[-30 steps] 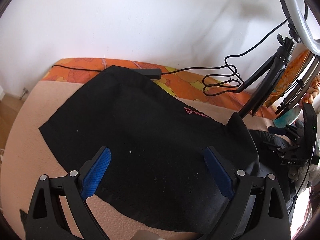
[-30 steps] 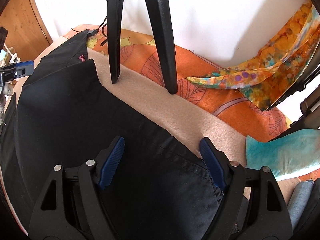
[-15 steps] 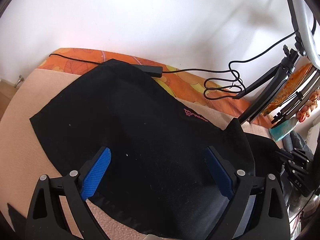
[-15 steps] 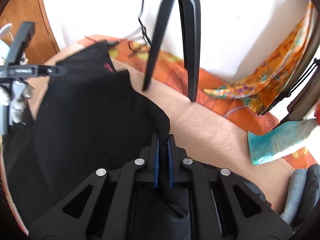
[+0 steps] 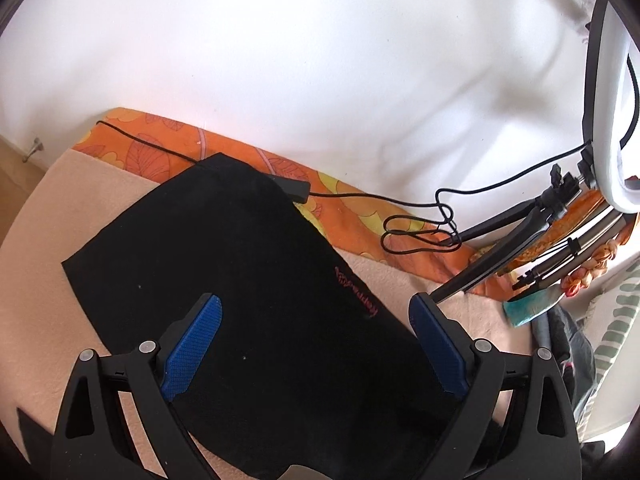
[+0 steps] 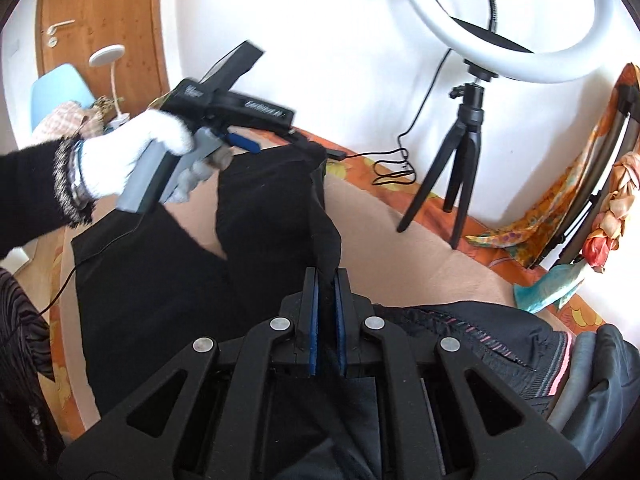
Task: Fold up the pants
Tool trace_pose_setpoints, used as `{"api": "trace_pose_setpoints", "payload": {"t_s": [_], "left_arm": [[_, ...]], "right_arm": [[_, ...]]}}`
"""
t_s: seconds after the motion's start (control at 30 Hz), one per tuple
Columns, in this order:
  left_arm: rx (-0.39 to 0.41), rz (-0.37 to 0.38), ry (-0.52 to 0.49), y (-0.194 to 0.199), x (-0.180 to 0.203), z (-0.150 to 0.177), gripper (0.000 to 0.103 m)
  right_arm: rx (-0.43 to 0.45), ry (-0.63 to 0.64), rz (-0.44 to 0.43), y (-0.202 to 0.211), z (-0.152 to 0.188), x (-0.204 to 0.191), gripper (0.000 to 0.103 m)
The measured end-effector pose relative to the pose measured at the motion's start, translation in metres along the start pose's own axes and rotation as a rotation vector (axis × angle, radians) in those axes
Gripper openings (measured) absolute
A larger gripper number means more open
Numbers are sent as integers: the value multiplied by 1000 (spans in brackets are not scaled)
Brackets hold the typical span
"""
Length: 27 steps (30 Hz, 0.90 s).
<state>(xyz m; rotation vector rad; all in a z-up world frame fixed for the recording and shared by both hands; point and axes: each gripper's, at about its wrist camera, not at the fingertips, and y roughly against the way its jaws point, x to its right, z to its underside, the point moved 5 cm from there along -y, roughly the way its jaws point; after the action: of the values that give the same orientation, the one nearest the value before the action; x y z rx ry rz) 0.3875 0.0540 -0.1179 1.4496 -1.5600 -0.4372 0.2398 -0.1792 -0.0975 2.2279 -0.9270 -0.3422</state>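
An edge of the black pants (image 6: 264,216) is being gripped by the right tongs (image 6: 325,320); the left tongs (image 5: 316,344) are being held open above them, folding barely begun.

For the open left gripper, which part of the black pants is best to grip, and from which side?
Probably the near hem of the black pants, approached from the beige blanket side. That edge lies flat and free below the left gripper, so one finger could slide under. The right gripper already pinches another fold.

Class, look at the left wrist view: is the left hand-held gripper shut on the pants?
No. The left hand-held gripper is open, its blue pads spread wide above the flat black pants, gripping nothing.
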Motion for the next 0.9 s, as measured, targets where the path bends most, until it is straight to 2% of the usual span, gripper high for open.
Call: {"api": "trace_pose_setpoints", "payload": {"t_s": [0.17,0.27,0.33,0.4,0.43,0.47,0.53,0.6,0.63,0.67,0.7,0.9], "left_arm": [[-56,-10,9,-18,2,-5,96],[-108,-50,8,-34,-2,-3,96],[-115,-70,45,-41,-11,-4,95],[-116,-60,115,-45,-24,-5,90],[-106,-49,147,-45,-31,-5,85],[-102,-52,168,-46,-37,-6,74],[-92,-67,195,-45,-48,-7,62],[-68,-60,200,-39,-55,-8,34],[-51,-54,194,-36,-57,-8,28],[-26,-44,178,-31,-57,-9,16],[-3,-37,157,-26,-57,-11,8],[97,5,133,16,-59,-15,3]], "right_arm": [[-35,73,-39,-3,19,-41,8],[-49,64,-63,-4,26,-46,8],[-52,60,-67,-3,29,-49,8],[-53,57,-70,0,32,-50,8],[-54,54,-69,0,33,-49,8],[-54,51,-66,-1,34,-46,8],[-55,42,-62,0,35,-43,8],[-54,41,-51,1,36,-41,8],[-53,40,-44,2,36,-40,8],[-51,37,-39,3,36,-39,8],[-49,30,-35,4,36,-37,8],[-36,34,31,16,33,-31,8]]}}
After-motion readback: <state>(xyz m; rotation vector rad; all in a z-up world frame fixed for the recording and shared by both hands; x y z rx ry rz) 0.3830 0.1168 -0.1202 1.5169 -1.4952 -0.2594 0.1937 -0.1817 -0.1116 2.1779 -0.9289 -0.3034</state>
